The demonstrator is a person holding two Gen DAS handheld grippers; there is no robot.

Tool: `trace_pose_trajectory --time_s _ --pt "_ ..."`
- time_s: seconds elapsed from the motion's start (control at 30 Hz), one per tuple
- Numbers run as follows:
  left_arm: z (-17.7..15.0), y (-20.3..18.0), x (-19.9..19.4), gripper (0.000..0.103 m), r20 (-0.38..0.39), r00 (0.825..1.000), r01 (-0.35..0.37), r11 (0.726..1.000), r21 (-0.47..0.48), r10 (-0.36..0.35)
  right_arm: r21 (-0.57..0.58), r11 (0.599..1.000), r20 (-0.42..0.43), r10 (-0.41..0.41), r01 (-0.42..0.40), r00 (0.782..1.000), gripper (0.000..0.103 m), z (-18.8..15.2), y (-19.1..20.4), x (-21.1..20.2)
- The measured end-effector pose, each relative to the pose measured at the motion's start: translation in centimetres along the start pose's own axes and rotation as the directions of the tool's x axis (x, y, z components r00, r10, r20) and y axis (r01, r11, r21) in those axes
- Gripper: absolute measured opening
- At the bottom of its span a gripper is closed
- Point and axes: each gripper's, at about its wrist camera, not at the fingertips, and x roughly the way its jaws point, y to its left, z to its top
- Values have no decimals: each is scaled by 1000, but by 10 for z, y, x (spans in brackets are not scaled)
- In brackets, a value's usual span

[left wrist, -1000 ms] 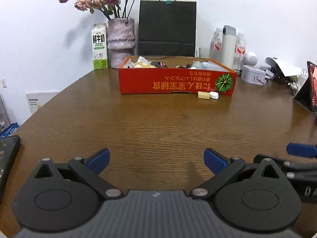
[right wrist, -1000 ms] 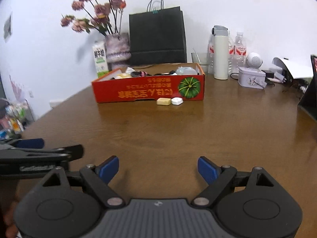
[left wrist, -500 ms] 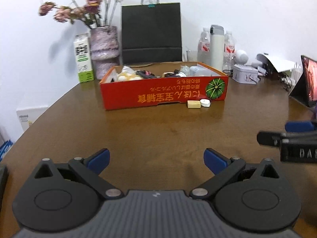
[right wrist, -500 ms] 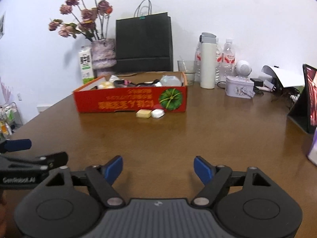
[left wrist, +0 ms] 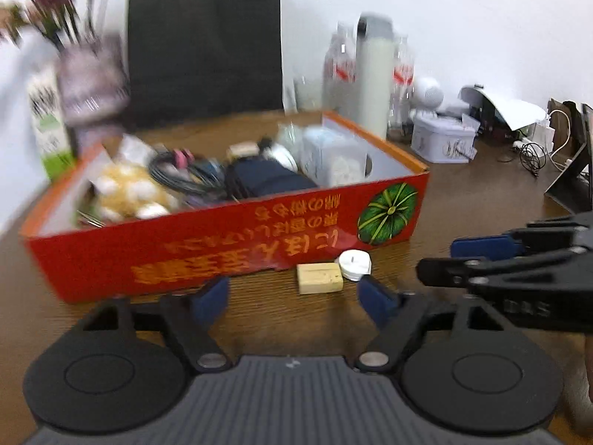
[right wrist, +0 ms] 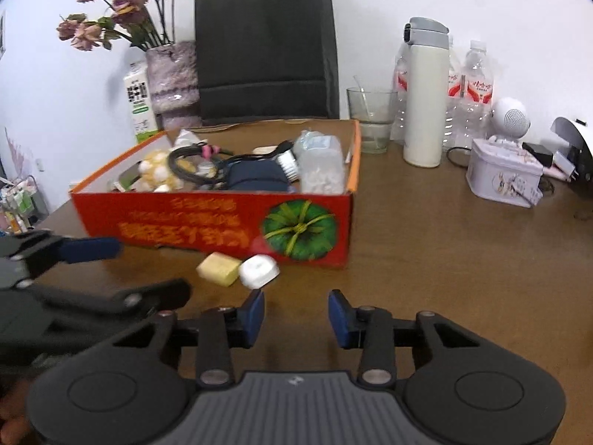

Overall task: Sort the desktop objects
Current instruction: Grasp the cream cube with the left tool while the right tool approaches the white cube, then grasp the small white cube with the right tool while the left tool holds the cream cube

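Your left gripper (left wrist: 292, 296) and right gripper (right wrist: 296, 313) are both closing, empty, just before the yellow eraser (right wrist: 218, 269) by the red box (right wrist: 207, 218).

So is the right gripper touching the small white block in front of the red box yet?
Apart. The right wrist view shows bare table between the right gripper and the white block; its jaws are closing with nothing between them.

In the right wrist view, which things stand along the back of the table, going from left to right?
Milk carton → flower vase → black paper bag → drinking glass → white thermos → round white speaker.
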Motion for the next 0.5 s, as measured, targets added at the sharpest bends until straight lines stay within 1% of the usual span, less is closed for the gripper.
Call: trace_pose_trajectory --time_s 0.03,0.07,0.1,0.13,0.17,0.2,0.27,0.37,0.43,0.5 --pt "2 2 8 69 -19 1000 18 1000 -18 -18 3 1000 -3 0 0 1000 37 1 -4 2" --pt "3 4 16 62 -33 999 39 999 -31 -40 7 1000 -5 0 0 1000 37 2 -8 4" --pt "4 6 22 60 -42 998 54 998 -44 -56 8 1000 -8 -2 2 1000 37 2 -12 6" --pt "4 7 24 57 -34 997 63 997 -51 -65 8 1000 -10 -4 4 1000 38 1 -14 7" --pt "4 7 25 34 -24 997 71 996 -51 -73 10 1000 -12 2 -2 1000 39 -1 -16 8" --pt "5 7 25 31 -28 996 79 996 -51 -80 8 1000 -15 14 -14 1000 39 -2 -16 9" --pt "4 10 17 31 -51 997 55 997 -60 -58 -17 999 -24 37 -37 999 39 -2 -10 13" --pt "-5 21 -4 31 -61 998 4 997 -78 -9 -65 997 -42 46 -48 998 39 0 5 23" --pt "-14 31 -21 31 -65 998 -22 994 -111 15 -89 995 -46 46 -50 998 38 5 17 33" --pt "-21 36 -34 31 -68 997 -42 990 -132 33 -94 995 -44 14 -18 999 45 10 28 45"
